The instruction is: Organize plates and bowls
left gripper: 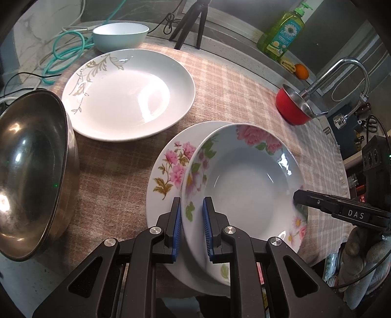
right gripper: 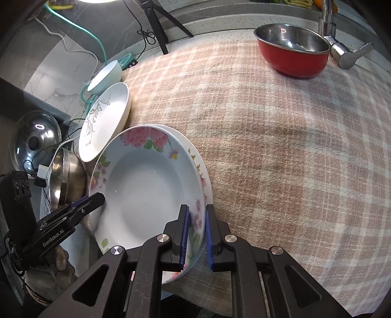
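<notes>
A deep pink-flowered plate [left gripper: 246,186] [right gripper: 144,186] lies on a flat pink-flowered plate [left gripper: 168,168] [right gripper: 204,171] near the table's front edge. My left gripper [left gripper: 191,227] straddles the deep plate's near rim, one pad on each side. My right gripper [right gripper: 196,234] straddles its opposite rim the same way and shows in the left wrist view [left gripper: 325,205]. A large white plate with a grey leaf pattern [left gripper: 129,95] [right gripper: 105,122] and a pale bowl [left gripper: 121,36] [right gripper: 105,77] lie beyond. A steel bowl [left gripper: 31,171] [right gripper: 66,176] stands at the left.
A red bowl with a steel inside [left gripper: 292,105] [right gripper: 293,49] stands by the tap [left gripper: 342,73]. A green soap bottle [left gripper: 282,31], a tripod [left gripper: 189,22], cables [left gripper: 66,49] and a pot lid [right gripper: 35,139] lie at the back. A checked cloth [right gripper: 281,146] covers the table.
</notes>
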Motion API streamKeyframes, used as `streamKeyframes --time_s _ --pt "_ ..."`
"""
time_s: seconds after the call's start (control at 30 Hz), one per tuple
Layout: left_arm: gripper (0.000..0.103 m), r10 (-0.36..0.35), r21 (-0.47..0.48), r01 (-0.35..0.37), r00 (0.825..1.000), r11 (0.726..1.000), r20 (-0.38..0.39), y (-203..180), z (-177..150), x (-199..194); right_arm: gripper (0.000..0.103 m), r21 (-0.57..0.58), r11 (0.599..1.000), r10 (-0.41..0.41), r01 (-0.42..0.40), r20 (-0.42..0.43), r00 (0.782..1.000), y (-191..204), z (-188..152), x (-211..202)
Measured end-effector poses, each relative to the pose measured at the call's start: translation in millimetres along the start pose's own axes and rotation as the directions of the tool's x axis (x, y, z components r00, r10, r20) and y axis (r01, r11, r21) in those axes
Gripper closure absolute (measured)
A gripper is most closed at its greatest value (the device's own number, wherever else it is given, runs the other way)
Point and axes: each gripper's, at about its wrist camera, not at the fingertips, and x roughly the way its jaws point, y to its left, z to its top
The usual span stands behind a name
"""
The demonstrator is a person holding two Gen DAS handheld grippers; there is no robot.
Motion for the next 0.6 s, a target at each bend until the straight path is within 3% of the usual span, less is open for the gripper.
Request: streamKeyframes --time_s 0.6 --pt "0.088 0.017 0.019 -0.018 1.0 1.0 0.004 -4.3 -2.5 -1.1 0.089 -0.063 0.996 -0.064 0.065 0.011 0.998 9.2 -0.7 1.3"
